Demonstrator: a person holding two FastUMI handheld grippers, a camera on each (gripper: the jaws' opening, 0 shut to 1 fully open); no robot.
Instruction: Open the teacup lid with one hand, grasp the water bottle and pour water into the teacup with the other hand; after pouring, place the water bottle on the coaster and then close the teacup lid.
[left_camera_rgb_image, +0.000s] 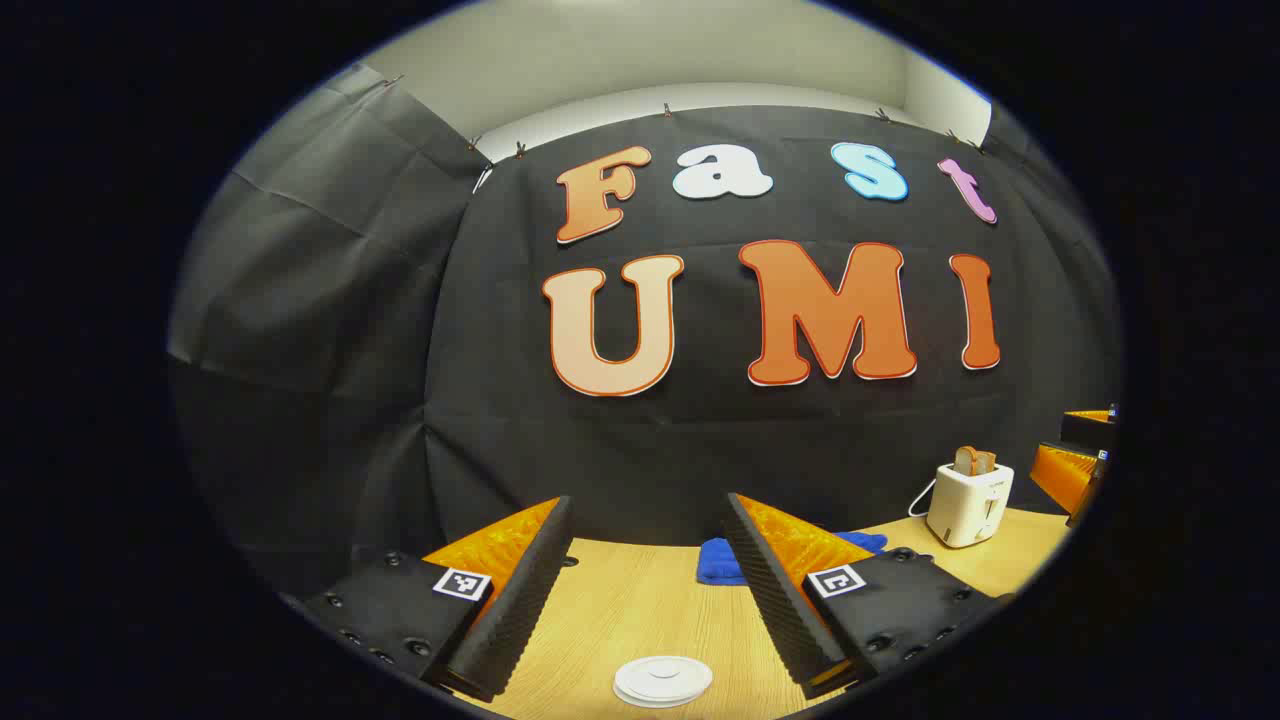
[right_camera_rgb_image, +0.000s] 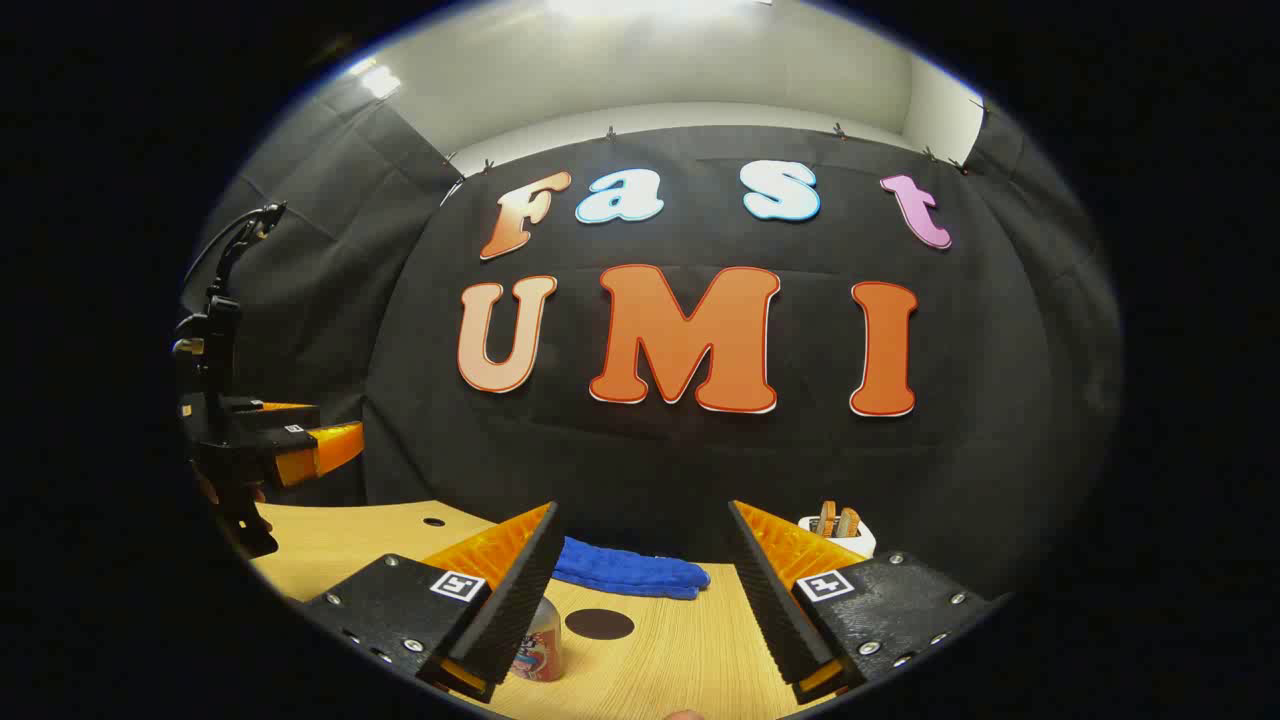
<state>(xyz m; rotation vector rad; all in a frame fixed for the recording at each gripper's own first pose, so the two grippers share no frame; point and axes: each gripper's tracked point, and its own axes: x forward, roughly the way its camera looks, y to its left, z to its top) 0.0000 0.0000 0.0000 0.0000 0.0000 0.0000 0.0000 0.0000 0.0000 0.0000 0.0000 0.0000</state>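
Nearest in the left gripper view, the left hand-held gripper (left_camera_rgb_image: 648, 585) has its two fingers spread wide apart with nothing between them, raised above the wooden tabletop (left_camera_rgb_image: 640, 610). Just ahead of the fingers, at the bottom edge of that view, lies a white round teacup lid (left_camera_rgb_image: 662, 680), seen from above; whether a cup sits under it cannot be told. Farther back a blue cloth (left_camera_rgb_image: 722, 560) lies by the black cloth wall, partly hidden behind the right-side finger. A white toaster (left_camera_rgb_image: 968, 503) with bread slices in its slots stands well off to the right, and the other gripper's fingers show at the far right edge. In the right gripper view, the right hand-held gripper (right_camera_rgb_image: 645, 590) is likewise open and grips nothing. Beside its left-side finger a small bottle (right_camera_rgb_image: 540, 645) with a colourful label stands upright on the tabletop, partly hidden by that finger. A dark round coaster (right_camera_rgb_image: 599, 624) lies just beside the bottle, between the fingers, with the blue cloth behind it. The toaster peeks over the right-side finger.
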